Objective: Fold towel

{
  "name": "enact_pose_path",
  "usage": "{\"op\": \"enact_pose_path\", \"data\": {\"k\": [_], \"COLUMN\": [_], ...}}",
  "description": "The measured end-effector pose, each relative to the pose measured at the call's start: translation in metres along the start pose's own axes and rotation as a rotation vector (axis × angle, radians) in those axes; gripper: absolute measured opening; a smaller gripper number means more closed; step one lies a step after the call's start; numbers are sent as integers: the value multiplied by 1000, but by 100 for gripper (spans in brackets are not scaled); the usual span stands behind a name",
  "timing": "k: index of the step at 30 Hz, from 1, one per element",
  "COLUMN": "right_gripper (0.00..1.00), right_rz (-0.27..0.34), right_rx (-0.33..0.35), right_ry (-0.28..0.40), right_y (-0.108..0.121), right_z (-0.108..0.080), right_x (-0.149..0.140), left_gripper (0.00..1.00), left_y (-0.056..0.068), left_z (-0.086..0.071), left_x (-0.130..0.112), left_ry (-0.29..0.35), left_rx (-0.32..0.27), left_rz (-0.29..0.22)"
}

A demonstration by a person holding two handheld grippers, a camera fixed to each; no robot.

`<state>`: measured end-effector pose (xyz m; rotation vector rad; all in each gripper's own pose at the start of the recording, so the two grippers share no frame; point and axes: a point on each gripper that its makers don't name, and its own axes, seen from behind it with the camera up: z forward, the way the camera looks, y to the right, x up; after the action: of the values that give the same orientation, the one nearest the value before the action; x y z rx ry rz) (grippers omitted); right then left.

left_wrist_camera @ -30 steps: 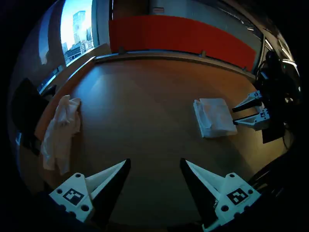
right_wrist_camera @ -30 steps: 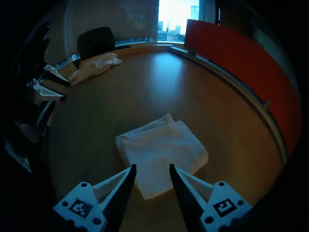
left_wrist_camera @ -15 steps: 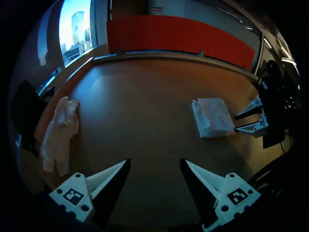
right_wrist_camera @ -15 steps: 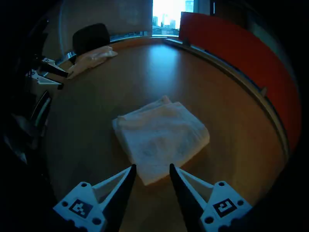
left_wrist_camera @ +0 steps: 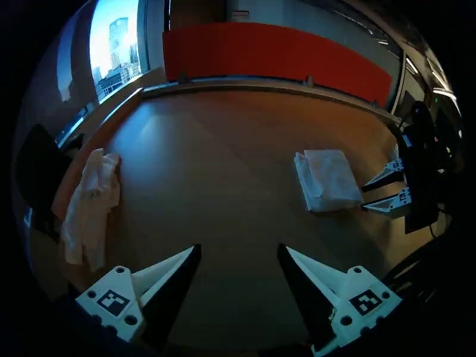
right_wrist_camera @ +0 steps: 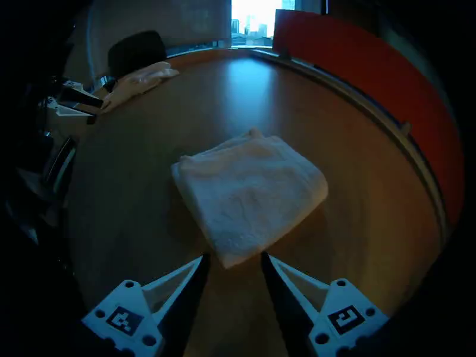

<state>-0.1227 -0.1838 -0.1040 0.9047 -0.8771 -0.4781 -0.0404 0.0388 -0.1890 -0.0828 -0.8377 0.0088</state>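
Towel: the towel (right_wrist_camera: 250, 193) lies flat on the wooden table (right_wrist_camera: 149, 196) as a compact stack of layers. Its near corner sits just ahead of the right gripper's fingertips, in line with the gap between them.

Right gripper: the right gripper (right_wrist_camera: 235, 256) has its fingers parted with nothing between them. They are low to the table and just short of the cloth, not touching it. From where I stand that reads as lined up on the corner, which is the easiest place to catch all the layers at once.

Left gripper: the left gripper (left_wrist_camera: 238, 247) has its fingers spread wide and empty over bare wood. The towel is well ahead of them and off to their right, so I'd say this hand is held clear to leave the other one room.

Progress: my guess is the folding is finished or nearly so, since the edges look squared and stacked.

Other cloth: a crumpled cloth (left_wrist_camera: 89, 208) is heaped at the table edge, far to the left of the left fingers and unfolded. It is probably parked there out of the working area.

Risk: pinching only the top layer at that corner could peel the stack open.
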Motion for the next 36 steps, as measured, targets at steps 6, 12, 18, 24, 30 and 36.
{"op": "enact_pose_path", "data": {"k": [6,12,18,24,30,36], "right_gripper": [61,37,34,19,5,4], "right_rz": [-3,4,7,11,16,16], "right_rx": [-7,-11,-10,-8,-16,-33], "right_ry": [-10,-10,-9,-7,-6,10], "right_y": [-1,0,-2,-5,-5,0], "right_z": [5,6,7,7,6,3], "right_x": [-6,-8,-8,-9,-9,0], "left_gripper": [94,94,94,94,94,95], "left_y": [1,3,3,2,1,2], "left_z": [1,2,2,2,2,1], "left_x": [-1,-2,-2,-1,-2,0], "left_ry": [-2,-3,-3,-2,-2,1], "left_rx": [-2,-6,-7,-8,-9,-14], "left_rz": [3,0,3,3,6,13]}}
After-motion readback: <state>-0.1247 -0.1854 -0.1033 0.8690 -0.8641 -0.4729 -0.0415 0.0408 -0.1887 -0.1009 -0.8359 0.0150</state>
